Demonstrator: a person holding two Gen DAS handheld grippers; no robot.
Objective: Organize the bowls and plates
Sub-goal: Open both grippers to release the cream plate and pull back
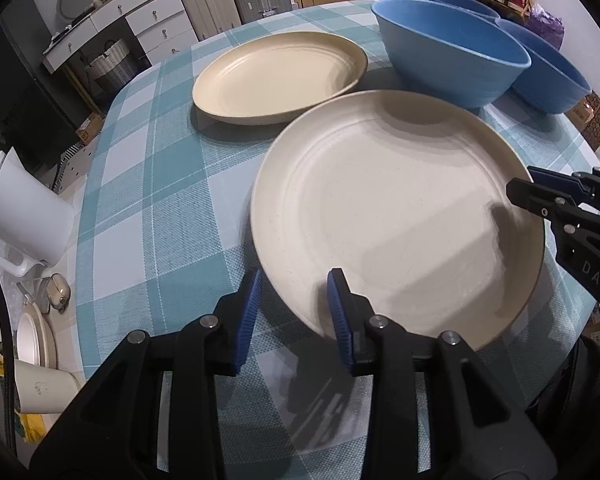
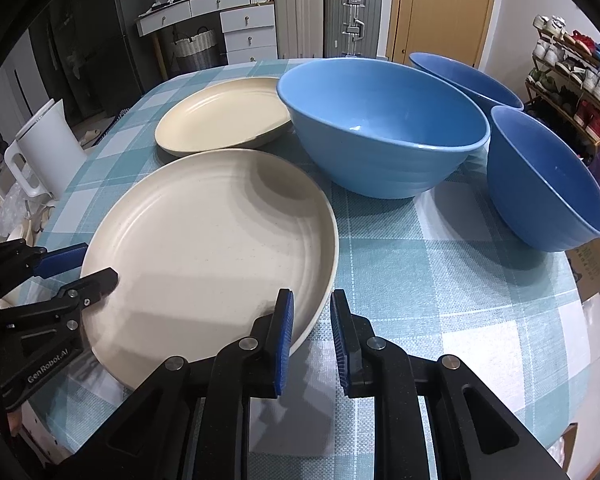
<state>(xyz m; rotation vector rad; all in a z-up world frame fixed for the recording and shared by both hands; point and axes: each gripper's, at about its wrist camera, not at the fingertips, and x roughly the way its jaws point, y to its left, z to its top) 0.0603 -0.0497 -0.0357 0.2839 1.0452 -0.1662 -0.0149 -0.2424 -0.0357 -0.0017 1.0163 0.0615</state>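
A large cream plate (image 1: 380, 208) (image 2: 204, 240) lies on the checked tablecloth nearest me. My left gripper (image 1: 295, 280) (image 2: 100, 262) straddles its left rim, one pad outside and one over the plate; the jaws are easing apart and neither pad presses. My right gripper (image 2: 312, 296) (image 1: 521, 182) straddles the right rim with a narrow gap, and cloth shows between the rim and the outer pad. A second cream plate (image 1: 276, 76) (image 2: 220, 116) sits behind. A big blue bowl (image 2: 380, 120) (image 1: 452, 56) stands behind the near plate, with two more blue bowls (image 2: 540, 184) (image 2: 460, 76) to its right.
The round table's edge (image 2: 572, 280) curves close on the right, with a cardboard box below it. A white jug (image 2: 48, 148) (image 1: 24, 208) stands off the table's left side. Suitcases (image 2: 352, 16), drawers and a shoe rack (image 2: 572, 80) line the room behind.
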